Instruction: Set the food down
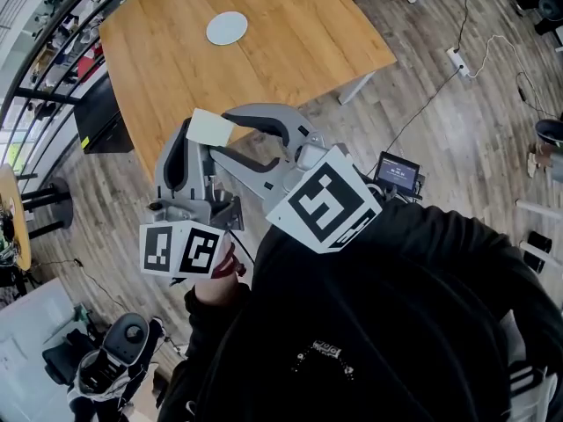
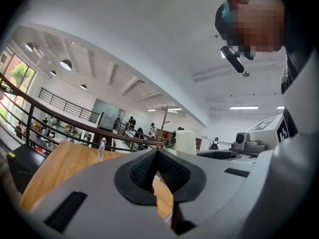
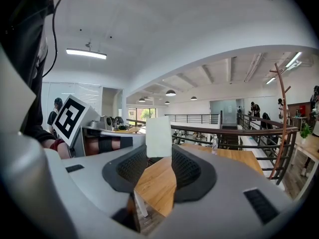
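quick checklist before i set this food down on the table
1. Food held by the right gripper: ok, a pale slab pinched at the jaw tips.
2. Left gripper free: ok, jaws together on nothing.
3. Plate bare: ok.
4. Food above the plate: not ok, the plate lies well ahead on the table.
5. Bottle out of the way: ok, it stands at the far edge.
6. Grip firm enough: cannot tell.
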Demonstrator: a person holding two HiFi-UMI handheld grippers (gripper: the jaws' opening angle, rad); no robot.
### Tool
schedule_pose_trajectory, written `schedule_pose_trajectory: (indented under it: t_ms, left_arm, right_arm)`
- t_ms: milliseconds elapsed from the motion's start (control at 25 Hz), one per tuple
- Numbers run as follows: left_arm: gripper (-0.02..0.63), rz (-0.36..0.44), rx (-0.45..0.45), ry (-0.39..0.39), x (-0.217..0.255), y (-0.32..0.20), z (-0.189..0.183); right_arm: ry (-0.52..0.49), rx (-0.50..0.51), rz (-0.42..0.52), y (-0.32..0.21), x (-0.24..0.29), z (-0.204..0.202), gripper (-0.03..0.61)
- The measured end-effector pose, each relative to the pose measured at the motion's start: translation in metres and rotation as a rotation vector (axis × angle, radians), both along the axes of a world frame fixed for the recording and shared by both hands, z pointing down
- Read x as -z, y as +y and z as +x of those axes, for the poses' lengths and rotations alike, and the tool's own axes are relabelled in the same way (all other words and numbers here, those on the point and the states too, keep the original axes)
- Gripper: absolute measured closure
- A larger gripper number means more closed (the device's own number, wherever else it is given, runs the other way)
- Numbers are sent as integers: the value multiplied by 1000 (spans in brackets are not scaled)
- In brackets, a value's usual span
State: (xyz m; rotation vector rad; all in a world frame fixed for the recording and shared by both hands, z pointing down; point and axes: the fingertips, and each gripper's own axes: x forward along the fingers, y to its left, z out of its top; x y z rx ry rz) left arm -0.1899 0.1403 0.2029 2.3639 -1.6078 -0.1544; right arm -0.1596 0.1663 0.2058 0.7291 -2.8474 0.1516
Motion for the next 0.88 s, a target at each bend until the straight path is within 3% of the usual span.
schedule_pose_trajectory:
  t_ms: [880]
  left_arm:
    - [617, -21, 74, -76, 2, -144, 50]
  right_arm:
    - [-98, 55, -26, -146, 0, 52, 413]
